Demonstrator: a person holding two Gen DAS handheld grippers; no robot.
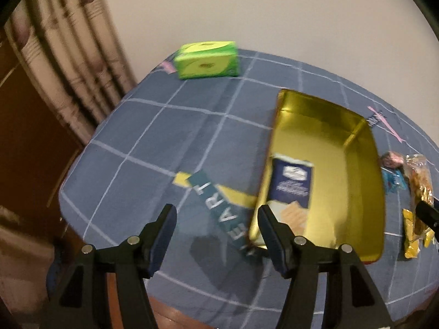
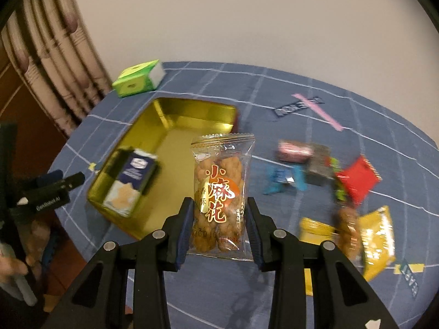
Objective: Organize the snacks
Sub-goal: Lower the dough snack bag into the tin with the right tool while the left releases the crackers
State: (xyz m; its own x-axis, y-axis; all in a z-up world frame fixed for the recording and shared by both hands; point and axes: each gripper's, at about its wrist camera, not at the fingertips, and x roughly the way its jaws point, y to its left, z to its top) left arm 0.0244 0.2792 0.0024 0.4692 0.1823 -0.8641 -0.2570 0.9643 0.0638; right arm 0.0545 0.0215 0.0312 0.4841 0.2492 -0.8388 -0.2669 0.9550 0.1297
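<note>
The right gripper [image 2: 219, 219] is clamping a clear packet of twisted dough snacks [image 2: 221, 192], carrying it above the blue checked cloth [image 2: 274, 96] just beside the gold tin [image 2: 192, 115], where 1 navy cracker box [image 2: 131, 181] is already lying; the left gripper [image 1: 216, 230] is hanging with its jaws apart on nothing, near the tin's front corner. Judging by this, the packing step is in hand, and the next move is calling for a swing over the tin's bare floor, then a release. Only the right view is showing the loose pile, the red packet [image 2: 356, 181] and yellow packets [image 2: 376, 233] among it; the left view is catching just its edge.
</note>
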